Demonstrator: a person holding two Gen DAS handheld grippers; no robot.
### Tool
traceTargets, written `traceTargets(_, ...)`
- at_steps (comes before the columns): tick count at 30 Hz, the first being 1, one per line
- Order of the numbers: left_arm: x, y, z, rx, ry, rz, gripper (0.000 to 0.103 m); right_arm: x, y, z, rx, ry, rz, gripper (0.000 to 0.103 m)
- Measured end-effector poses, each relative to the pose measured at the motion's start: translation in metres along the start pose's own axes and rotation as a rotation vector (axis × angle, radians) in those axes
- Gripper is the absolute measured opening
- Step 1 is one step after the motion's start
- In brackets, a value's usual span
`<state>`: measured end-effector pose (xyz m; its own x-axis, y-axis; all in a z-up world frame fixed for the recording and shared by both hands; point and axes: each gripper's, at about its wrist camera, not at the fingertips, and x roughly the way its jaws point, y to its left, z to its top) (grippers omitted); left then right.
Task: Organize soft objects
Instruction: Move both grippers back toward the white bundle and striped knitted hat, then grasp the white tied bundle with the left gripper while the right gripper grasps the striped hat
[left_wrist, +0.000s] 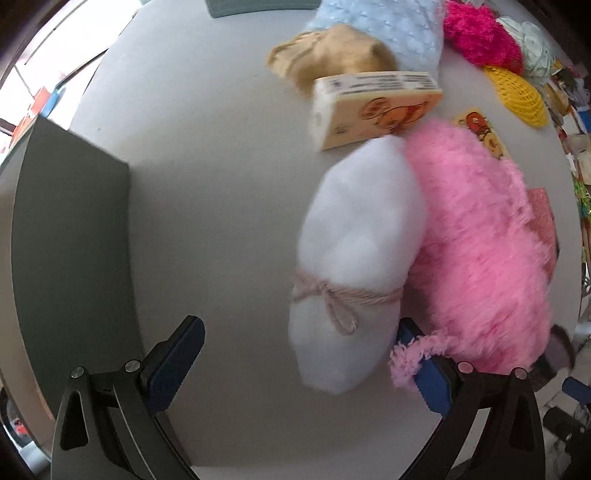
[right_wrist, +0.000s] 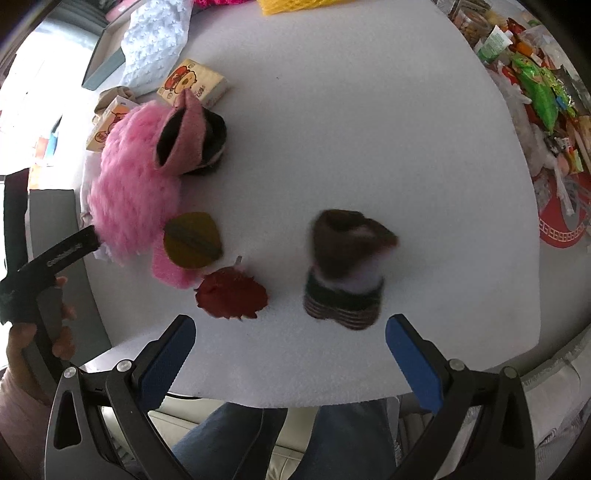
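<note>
Round white table (left_wrist: 207, 155), pale and matte, fills both views; clutter of snack packets (right_wrist: 543, 96) crowds its far right edge. Left gripper (left_wrist: 301, 363) spread wide, blue pads apart, nothing pinched; the lower end of a white stuffed bundle (left_wrist: 354, 258) tied with beige twine (left_wrist: 343, 299) lies between the pads, closer to the right pad, contact unclear. Fluffy pink plush (left_wrist: 480, 240) lies touching the bundle's right side, a pink strand draped over the right pad. Beyond them: 1 cartoon-printed tissue pack (left_wrist: 373, 107) touching the bundle's far tip, a tan cloth (left_wrist: 332, 55), a light blue knit (left_wrist: 388, 33), a magenta fuzzy piece (left_wrist: 480, 37), a yellow crochet piece (left_wrist: 517, 92). Grey box (left_wrist: 74, 240) stands at the left. Right gripper (right_wrist: 290, 360) likewise spread, empty, hovering at the near table edge. Just ahead of it, a dark brown sock roll (right_wrist: 347, 266) with a striped cuff, blurred. Left of that, a red leaf shape (right_wrist: 231, 295) and an olive-yellow leaf shape (right_wrist: 194, 240), near each other. A hand (right_wrist: 40, 332) grips the other gripper's handle at lower left; blue-jeaned legs (right_wrist: 280, 439) show below the table.
</note>
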<state>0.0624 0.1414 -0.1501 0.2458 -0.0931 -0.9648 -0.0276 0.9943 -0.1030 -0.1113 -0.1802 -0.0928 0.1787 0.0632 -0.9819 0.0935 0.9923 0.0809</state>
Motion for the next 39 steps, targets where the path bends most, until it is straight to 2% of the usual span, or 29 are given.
traceTargets(5,-0.006,0.025,-0.02,-0.01,-0.014,-0.011,0.103,0.0,-0.012,-0.004,0.032,0.004,-0.01,0.103)
traceTargets(8,-0.028,0.026,-0.019,-0.01,-0.049,-0.099,0.103,-0.001,-0.023,-0.004,0.062,0.002,-0.01,0.103)
traceTargets(11,-0.047,0.029,-0.028,0.043,-0.047,-0.182,0.103,-0.002,-0.031,-0.005,0.085,0.001,-0.007,0.103)
traceTargets(13,-0.057,0.035,-0.033,0.073,-0.05,-0.191,0.103,-0.003,-0.033,-0.005,0.093,-0.003,-0.002,0.103)
traceTargets(15,-0.068,0.015,-0.039,0.082,-0.046,-0.212,0.103,-0.003,-0.037,-0.005,0.097,-0.008,0.006,0.103)
traceTargets(17,-0.087,0.013,-0.027,0.075,-0.062,-0.226,0.103,-0.004,-0.035,-0.005,0.096,-0.01,0.012,0.103)
traceTargets(19,-0.095,0.018,-0.027,0.07,-0.073,-0.211,0.103,-0.005,-0.034,-0.004,0.093,-0.013,0.013,0.103)
traceTargets(21,-0.102,0.037,-0.034,0.05,-0.09,-0.164,0.103,-0.006,-0.032,-0.003,0.091,-0.018,0.017,0.103)
traceTargets(26,-0.07,0.023,-0.011,0.038,-0.099,-0.034,0.103,-0.004,-0.033,0.0,0.098,-0.031,-0.011,0.103)
traceTargets(29,-0.052,0.009,-0.005,0.112,-0.089,0.049,0.103,-0.003,-0.035,0.001,0.112,-0.033,-0.02,0.103)
traceTargets(31,-0.042,0.003,-0.002,0.136,-0.079,0.042,0.103,-0.002,-0.038,0.002,0.124,-0.034,-0.026,0.103)
traceTargets(34,-0.032,0.001,0.002,0.116,-0.059,0.044,0.103,-0.001,-0.043,0.003,0.14,-0.035,-0.027,0.103)
traceTargets(39,-0.013,0.014,0.006,0.029,0.006,0.04,0.103,0.009,-0.054,0.006,0.171,-0.021,-0.066,0.103)
